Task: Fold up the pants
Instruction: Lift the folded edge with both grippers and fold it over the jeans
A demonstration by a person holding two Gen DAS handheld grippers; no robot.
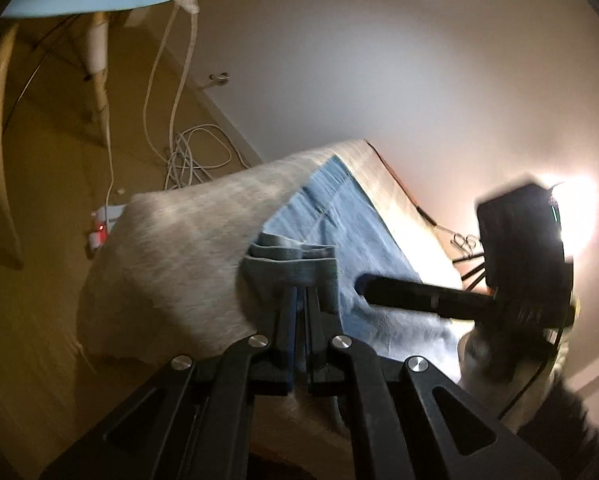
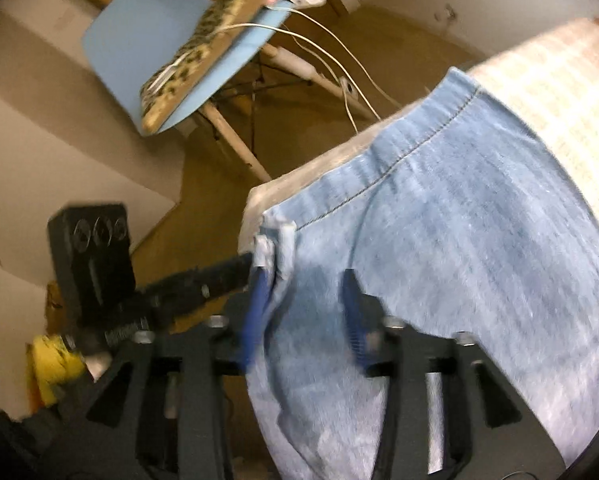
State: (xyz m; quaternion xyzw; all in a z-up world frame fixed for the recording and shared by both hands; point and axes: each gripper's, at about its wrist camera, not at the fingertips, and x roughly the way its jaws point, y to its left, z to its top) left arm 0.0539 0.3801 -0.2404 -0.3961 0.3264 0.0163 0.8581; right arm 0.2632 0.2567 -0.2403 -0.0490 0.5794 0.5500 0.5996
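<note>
Pants (image 2: pixel 459 240): light blue denim, lying on the grey-covered bench (image 1: pixel 171 248), long axis along its length, hem reaching the far corner.
Left tongs (image 1: pixel 299 292): clenched on a bunched fold of denim.
Right tongs (image 2: pixel 307 308): released, spread over the cloth.
Room: floor (image 1: pixel 59 160) open beyond the bench's edge.

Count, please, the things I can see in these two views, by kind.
Pants: 1
Grippers: 2 (left gripper, right gripper)
Chair: 1
Grey table cover: 1
Total: 5
</note>
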